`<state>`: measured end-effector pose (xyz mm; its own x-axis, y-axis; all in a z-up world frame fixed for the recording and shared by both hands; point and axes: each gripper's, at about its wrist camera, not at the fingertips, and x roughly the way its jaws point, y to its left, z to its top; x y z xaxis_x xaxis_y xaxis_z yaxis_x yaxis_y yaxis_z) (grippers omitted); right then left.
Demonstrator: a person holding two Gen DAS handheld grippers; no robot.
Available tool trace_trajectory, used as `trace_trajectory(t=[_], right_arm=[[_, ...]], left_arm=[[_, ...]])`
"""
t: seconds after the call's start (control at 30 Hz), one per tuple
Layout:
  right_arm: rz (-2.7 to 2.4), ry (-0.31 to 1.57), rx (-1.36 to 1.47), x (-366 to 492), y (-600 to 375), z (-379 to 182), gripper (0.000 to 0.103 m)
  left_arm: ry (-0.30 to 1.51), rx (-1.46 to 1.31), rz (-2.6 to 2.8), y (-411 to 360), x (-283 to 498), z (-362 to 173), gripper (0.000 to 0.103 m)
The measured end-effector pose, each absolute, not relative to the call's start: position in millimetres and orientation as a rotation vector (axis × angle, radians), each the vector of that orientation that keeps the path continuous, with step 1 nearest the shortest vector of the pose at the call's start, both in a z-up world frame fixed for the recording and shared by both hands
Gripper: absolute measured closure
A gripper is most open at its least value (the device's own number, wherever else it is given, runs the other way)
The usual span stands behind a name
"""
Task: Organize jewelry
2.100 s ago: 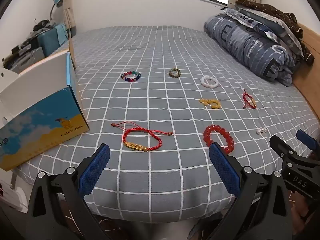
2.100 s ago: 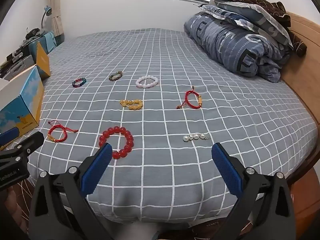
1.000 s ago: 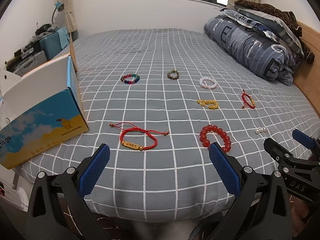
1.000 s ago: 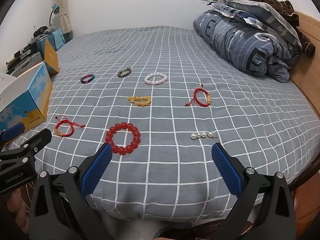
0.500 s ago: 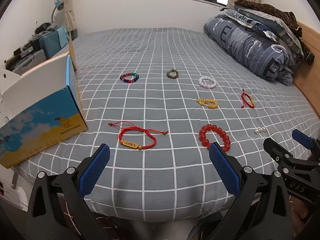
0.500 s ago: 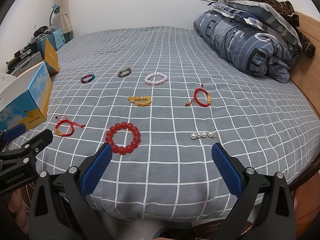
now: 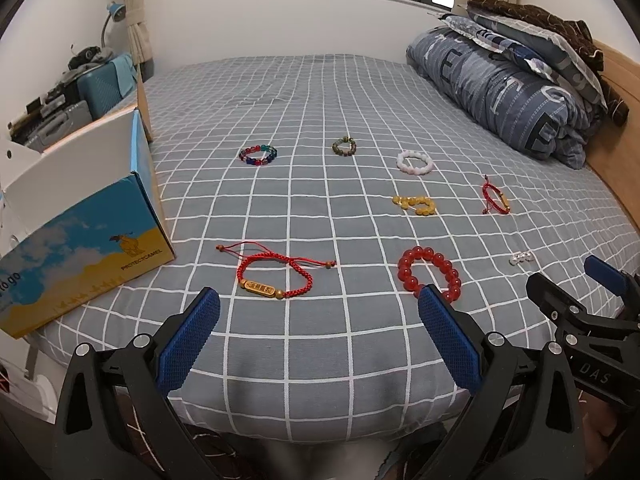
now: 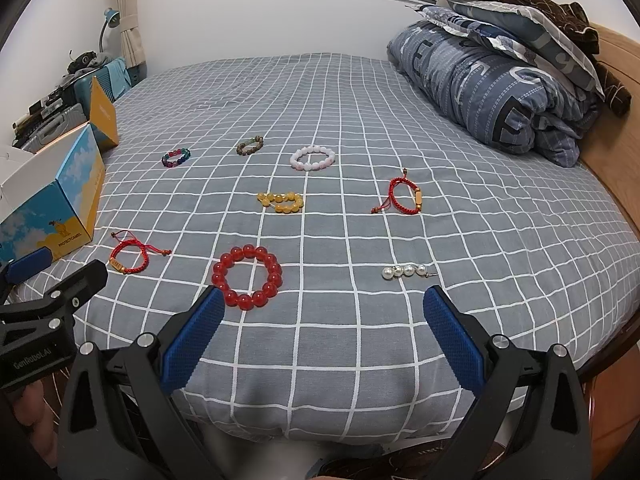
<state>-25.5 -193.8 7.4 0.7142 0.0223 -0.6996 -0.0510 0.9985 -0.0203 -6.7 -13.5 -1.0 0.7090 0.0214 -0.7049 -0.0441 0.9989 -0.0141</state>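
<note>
Evidently nothing is picked yet: the left gripper (image 7: 318, 324) and right gripper (image 8: 324, 326) both gape wide and empty at the bed's (image 7: 320, 92) near edge, while the bracelets (image 7: 274, 274) lie spread apart, probably for single grabs toward the open box (image 7: 80, 216) at left.

- left wrist: low at near bed (image 7: 320, 360) edge, facing far wall, box (image 7: 80, 232) left
- right wrist: beside it, further right
- shared: bed, red bead bracelet (image 8: 247, 276)
</note>
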Motion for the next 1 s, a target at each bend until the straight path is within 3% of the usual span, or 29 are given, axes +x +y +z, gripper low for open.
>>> trace_trajectory(t=[1.0], right_arm=[[0.042, 0.772, -0.042, -26.1, -192.7, 8.3, 0.007]], left_arm=[[0.779, -0.020, 0.036, -19.0, -7.2, 0.6, 0.006]])
